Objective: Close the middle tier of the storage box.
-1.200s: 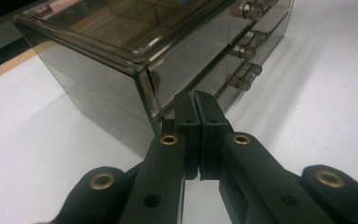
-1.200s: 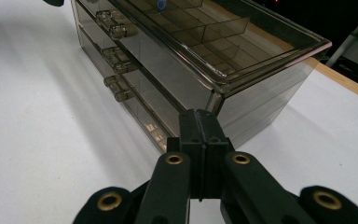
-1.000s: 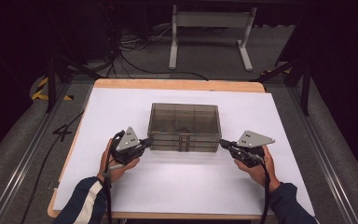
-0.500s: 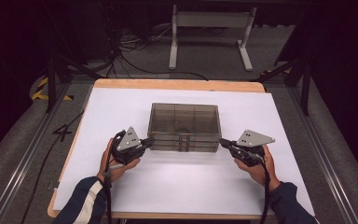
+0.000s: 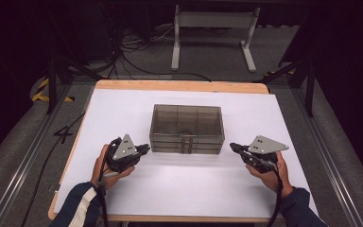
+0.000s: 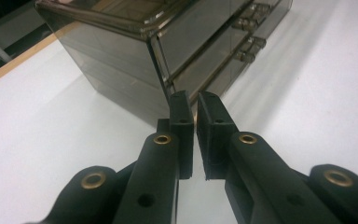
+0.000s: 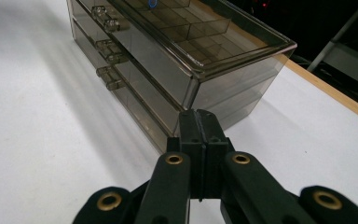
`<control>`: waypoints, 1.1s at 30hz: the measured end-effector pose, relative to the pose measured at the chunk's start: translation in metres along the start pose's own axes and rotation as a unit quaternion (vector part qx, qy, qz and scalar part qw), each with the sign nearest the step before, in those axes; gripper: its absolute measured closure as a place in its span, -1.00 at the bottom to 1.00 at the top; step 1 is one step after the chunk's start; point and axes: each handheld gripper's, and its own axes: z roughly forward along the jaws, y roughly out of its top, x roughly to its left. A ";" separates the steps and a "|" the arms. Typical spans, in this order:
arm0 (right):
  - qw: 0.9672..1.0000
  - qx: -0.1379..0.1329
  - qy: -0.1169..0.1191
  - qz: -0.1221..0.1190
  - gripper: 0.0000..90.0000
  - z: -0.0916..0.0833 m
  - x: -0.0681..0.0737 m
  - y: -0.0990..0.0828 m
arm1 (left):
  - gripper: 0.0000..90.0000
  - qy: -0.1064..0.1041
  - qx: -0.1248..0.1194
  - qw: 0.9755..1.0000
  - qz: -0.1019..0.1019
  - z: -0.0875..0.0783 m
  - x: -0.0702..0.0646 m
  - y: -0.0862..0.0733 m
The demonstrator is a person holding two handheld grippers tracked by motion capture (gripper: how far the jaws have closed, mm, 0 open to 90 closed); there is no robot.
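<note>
Smoked clear plastic: a small drawer chest (image 5: 187, 128) sits mid-table on the white sheet (image 5: 123, 109), its long axis running across the person's view, drawer fronts and their little handles (image 5: 185, 144) facing the person.

Left gripper (image 5: 143, 149) lies just off the chest's front left corner, tips aimed at that corner. In the left gripper view the jaws stand a narrow slit apart, nothing between them, the corner edge (image 6: 154, 51) of the chest dead ahead and close. I read it as barely released, holding nothing.

Right gripper (image 5: 233, 147) lies off the chest's front right corner, a little farther out than the left one. Right gripper view: jaws pressed together, clenched on nothing, the chest's right front corner (image 7: 193, 91) straight ahead.

Judgement: both tips point inward along the chest's front face, so the handles at centre front lie sideways from each. The left is the nearer to the chest; either must swing round to face the front before a pull.
</note>
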 end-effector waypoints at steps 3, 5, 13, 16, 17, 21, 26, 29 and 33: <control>1.000 0.008 0.000 -0.008 1.00 -0.002 0.000 -0.002 | 0.88 0.005 0.010 1.000 0.005 -0.003 0.001 -0.004; 1.000 0.010 -0.001 -0.011 1.00 -0.002 0.000 -0.003 | 0.88 0.005 0.013 1.000 0.005 -0.005 0.001 -0.006; 1.000 0.025 0.001 -0.018 0.99 -0.006 0.001 -0.008 | 0.85 0.015 0.031 0.999 0.011 -0.015 0.003 -0.018; 0.999 0.030 -0.001 -0.021 0.98 -0.007 0.001 -0.012 | 0.82 0.016 0.039 0.999 0.012 -0.019 0.004 -0.024; 0.999 0.032 0.000 -0.022 0.97 -0.008 0.001 -0.012 | 0.82 0.018 0.043 0.999 0.012 -0.020 0.005 -0.027; 0.999 0.041 -0.002 -0.020 0.94 -0.011 -0.001 -0.019 | 0.80 0.020 0.055 0.998 0.014 -0.025 0.007 -0.035; 0.999 0.049 -0.009 -0.016 0.89 -0.015 -0.004 -0.027 | 0.73 0.028 0.066 0.997 0.010 -0.031 0.010 -0.045; 0.998 0.053 -0.010 -0.015 0.84 -0.018 -0.006 -0.032 | 0.71 0.028 0.071 0.997 0.011 -0.034 0.011 -0.049; 0.998 0.058 -0.016 -0.011 0.76 -0.023 -0.009 -0.041 | 0.59 0.030 0.082 0.996 0.014 -0.037 0.013 -0.054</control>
